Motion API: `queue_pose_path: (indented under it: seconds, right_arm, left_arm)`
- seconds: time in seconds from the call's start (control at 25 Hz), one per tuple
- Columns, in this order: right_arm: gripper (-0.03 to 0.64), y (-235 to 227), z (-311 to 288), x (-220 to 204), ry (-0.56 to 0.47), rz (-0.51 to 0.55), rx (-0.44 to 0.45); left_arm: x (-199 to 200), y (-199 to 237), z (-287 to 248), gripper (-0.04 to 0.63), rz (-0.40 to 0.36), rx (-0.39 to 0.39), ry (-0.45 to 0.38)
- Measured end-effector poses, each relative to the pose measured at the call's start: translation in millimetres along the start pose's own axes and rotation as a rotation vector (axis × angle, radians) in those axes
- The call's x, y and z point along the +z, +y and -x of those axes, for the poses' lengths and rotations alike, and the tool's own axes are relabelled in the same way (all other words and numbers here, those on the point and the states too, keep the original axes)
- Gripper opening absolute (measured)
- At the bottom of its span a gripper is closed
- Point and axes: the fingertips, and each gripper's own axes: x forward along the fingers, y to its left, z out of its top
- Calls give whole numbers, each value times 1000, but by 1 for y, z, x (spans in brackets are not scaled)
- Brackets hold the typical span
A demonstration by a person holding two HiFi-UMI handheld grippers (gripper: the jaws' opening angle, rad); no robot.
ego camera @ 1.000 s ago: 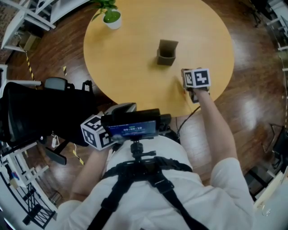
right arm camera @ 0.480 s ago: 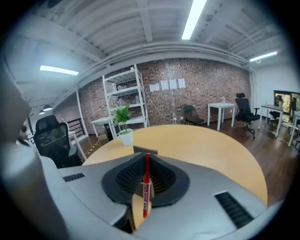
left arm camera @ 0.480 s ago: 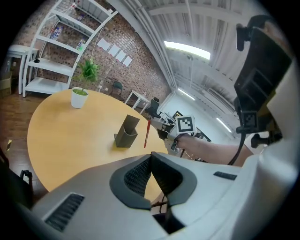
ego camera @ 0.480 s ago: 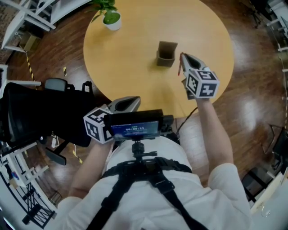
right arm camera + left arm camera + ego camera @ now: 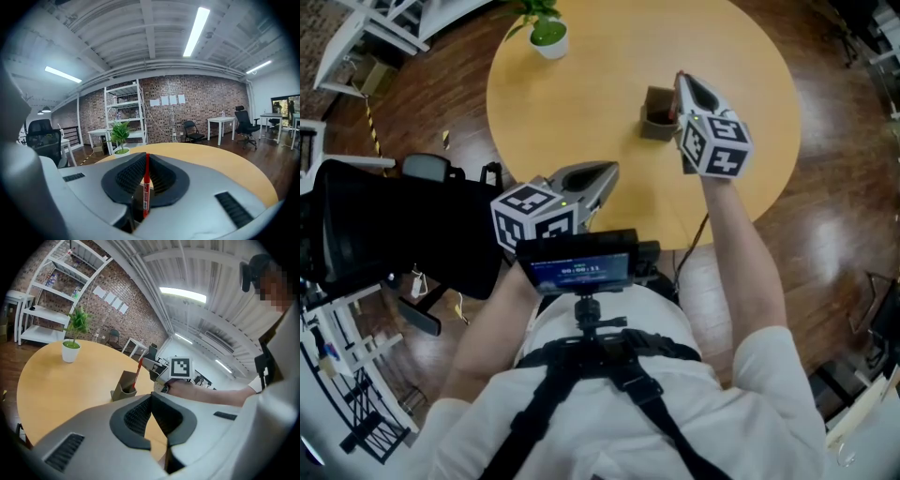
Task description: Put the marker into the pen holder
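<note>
Looking down, head view:
- right gripper: is being held over the round table, its tips lying just at 3 o'clock of the pen holder
- left gripper: is being carried at the table's 7 o'clock edge, well apart from the holder
- plant pot: is standing at the table's 11 o'clock rim

Left gripper view:
- left gripper's jaws: are being kept together at the tips, with nothing gripped between them
- marker: is being held upright by the right gripper at 12 o'clock of the jaws, with its lower end at the holder's mouth; whether it is inside cannot be told
- pen holder: is standing on the table, at 5 o'clock of the plant pot

Right gripper view:
- right gripper's jaws: are being pressed nearly closed on the red marker, which is pinched upright between the pads
- marker's top: is reaching the jaw tips
- plant pot: is showing at 11 o'clock beyond the jaws
</note>
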Motion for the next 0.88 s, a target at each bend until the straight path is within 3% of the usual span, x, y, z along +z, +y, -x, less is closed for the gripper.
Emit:
queue_pose_path:
  seconds: [0.48, 0.88]
  right_arm:
    - [20, -2, -1, -48, 47, -3, -70]
    - [25, 7, 10, -99, 213, -6, -71]
  left_arm:
    - [-7, -8, 1, -5, -1, 19, 30]
    - [-11, -13, 3, -5, -2, -14, 39]
